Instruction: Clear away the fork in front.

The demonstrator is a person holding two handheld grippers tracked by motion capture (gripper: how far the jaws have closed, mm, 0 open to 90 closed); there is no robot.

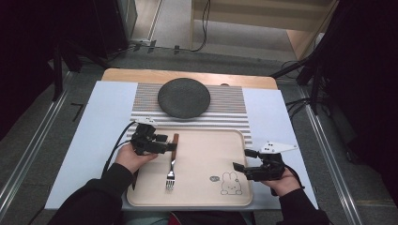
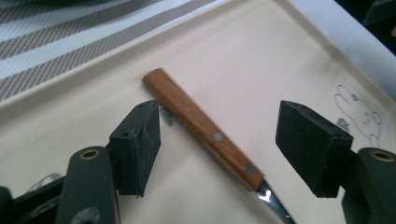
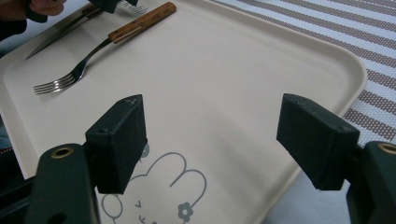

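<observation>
While both tongs gape (empty) | fork [image 1: 172, 161] on tray [image 1: 211, 197] | knife [image 3: 56, 36] alongside | plate [image 1: 183, 97] beyond

High view overhead, facing forward; both gripper views close, low, sharing tray [image 1: 202, 140] with it.

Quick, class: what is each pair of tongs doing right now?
Left tongs: open, astride the fork handle, not pressing it.
Right tongs: open, empty, above the tray.
</observation>
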